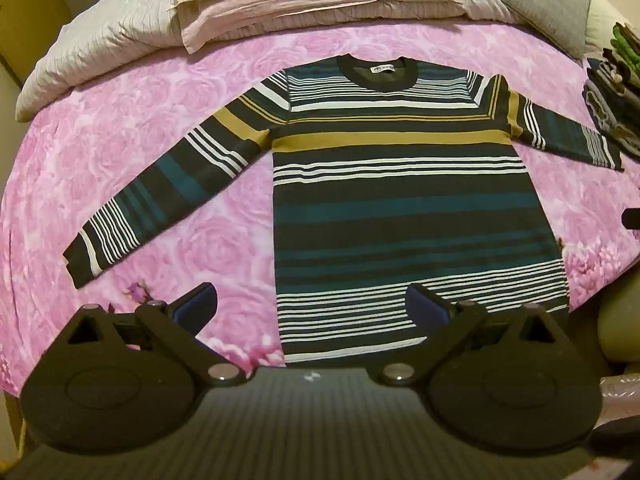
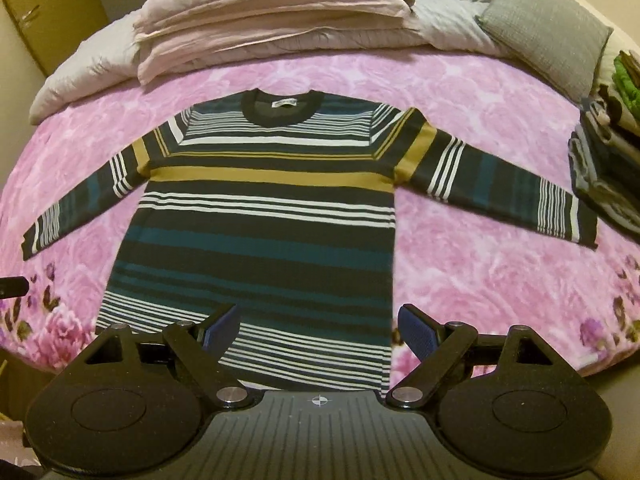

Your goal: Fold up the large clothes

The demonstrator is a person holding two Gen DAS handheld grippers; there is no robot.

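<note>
Both tools hang released over the near hem: left gripper [image 1: 312, 308] and right gripper [image 2: 318, 330], jaws wide, nothing held. Striped sweater [image 1: 400, 200] lies flat on the pink bedspread [image 1: 120, 120], collar far, sleeves spread left-right.

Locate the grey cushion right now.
In both wrist views the grey cushion lies at the bed's far right, beside the folded pink bedding, beyond the striped sweater.

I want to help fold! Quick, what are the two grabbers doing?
Left gripper: open, holding nothing.
Right gripper: open, holding nothing.
</note>
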